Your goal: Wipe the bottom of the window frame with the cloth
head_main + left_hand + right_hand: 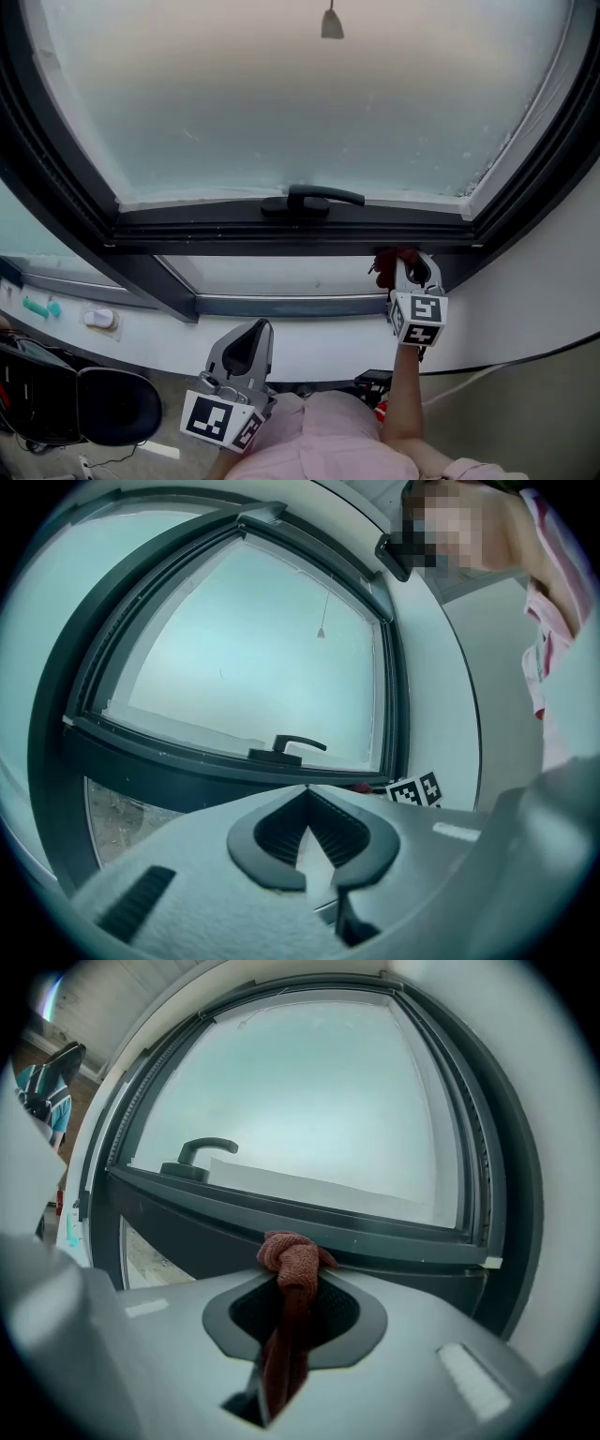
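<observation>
**Item 1.** Dark grey window frame (54, 173) around a frosted glass pane (300, 103). The bottom rail (281, 234) carries a black lever handle (314, 198) at its middle.

**Item 2.** Reddish-brown terry cloth (292, 1262), bunched into a wad. It is pinched in the right gripper (295, 1283), whose fingers (349, 1316) are closed on the cloth's hanging length. The wad stands proud of the fingertips, up at the lower edge of the bottom rail. In the head view the cloth (386, 264) sits toward the rail's right end, near the corner (actual contact with the rail cannot be confirmed).

**Item 3.** Right gripper (409, 266), raised to the rail on a bare forearm (403, 394).

**Item 4.** Left gripper (255, 330), held low and well apart from the frame, over the white sill (319, 342). Its fingers (272, 841) are pressed together at the tips with nothing between them (left gripper view (307, 794)).

**Item 5.** Black office chair (108, 405), lower left, beneath the sill.

**Item 6.** Pink shirt (319, 436) of the person, bottom centre.
</observation>
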{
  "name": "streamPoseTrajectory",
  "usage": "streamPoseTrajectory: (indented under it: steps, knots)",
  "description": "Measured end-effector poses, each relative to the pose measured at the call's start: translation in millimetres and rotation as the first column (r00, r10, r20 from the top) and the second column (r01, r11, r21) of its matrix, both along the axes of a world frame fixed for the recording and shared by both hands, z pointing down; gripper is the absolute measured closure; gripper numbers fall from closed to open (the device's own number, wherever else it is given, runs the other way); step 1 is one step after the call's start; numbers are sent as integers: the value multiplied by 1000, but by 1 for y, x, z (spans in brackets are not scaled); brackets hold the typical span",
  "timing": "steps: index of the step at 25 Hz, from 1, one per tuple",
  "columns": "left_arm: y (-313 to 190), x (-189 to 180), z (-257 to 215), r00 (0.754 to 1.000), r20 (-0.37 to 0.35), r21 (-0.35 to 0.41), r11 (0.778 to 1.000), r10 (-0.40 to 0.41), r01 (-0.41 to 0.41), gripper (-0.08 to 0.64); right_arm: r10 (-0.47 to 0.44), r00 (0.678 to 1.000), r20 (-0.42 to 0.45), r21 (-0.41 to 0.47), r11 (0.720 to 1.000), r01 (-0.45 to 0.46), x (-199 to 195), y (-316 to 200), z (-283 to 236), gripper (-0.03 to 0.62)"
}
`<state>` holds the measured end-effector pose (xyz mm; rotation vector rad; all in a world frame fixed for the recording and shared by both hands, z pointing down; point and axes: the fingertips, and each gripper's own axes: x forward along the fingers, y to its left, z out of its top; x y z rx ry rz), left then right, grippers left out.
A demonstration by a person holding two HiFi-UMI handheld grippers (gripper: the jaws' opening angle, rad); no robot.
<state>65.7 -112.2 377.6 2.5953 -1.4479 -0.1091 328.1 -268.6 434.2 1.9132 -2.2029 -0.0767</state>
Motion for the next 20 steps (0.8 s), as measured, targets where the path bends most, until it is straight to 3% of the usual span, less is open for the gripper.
streamPoseTrajectory:
  steps: [12,20]
  knots:
    - [-3,-1,-1,1000,-6,2,1000,-7,7,565,4,1000,-21,-2,1000,-4,10,0,0,532]
    - [-2,-1,-1,1000,-7,5,1000,-4,4,565,119,991,56,-2,993,-119,56,1,2,531]
